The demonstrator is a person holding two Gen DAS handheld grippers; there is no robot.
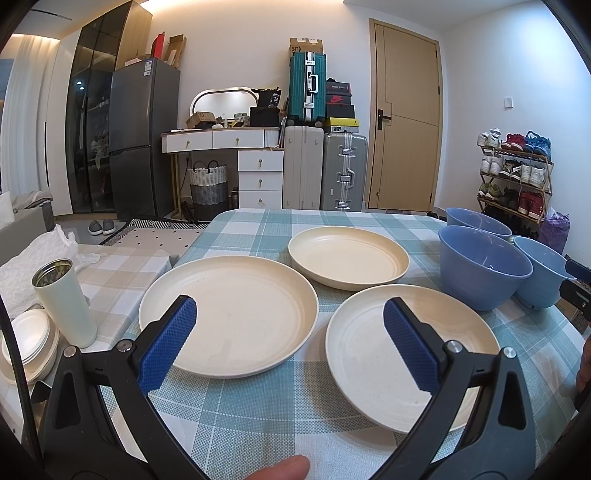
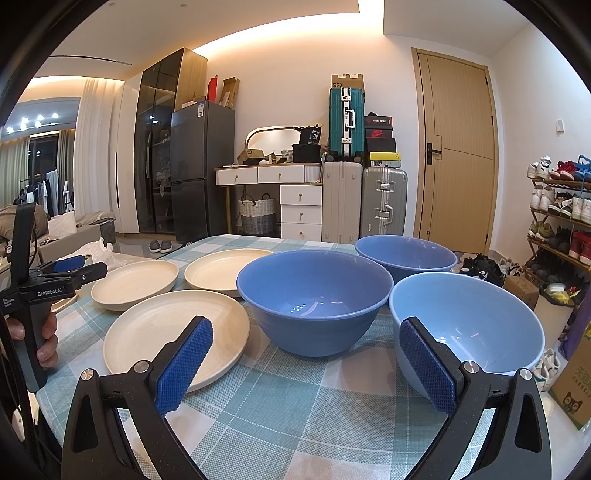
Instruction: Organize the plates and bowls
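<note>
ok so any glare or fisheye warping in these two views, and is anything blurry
Left wrist view: door and walls bow outward, corners black, thumb tip at the bottom edge soft. Right wrist view: same bowing, ceiling light strip blown out, small light spots in the middle blue bowl; plates and bowls sharp.

Checked tablecloth — white tumbler at left edge; suitcases, shoe rack behind.

White walls and a wooden door close the far side. A grey fridge stands beside a dark glass cabinet. A white dressing table carries an arched mirror — stacked suitcases just beside it. A shoe rack stands right; cove lighting glows overhead.
</note>
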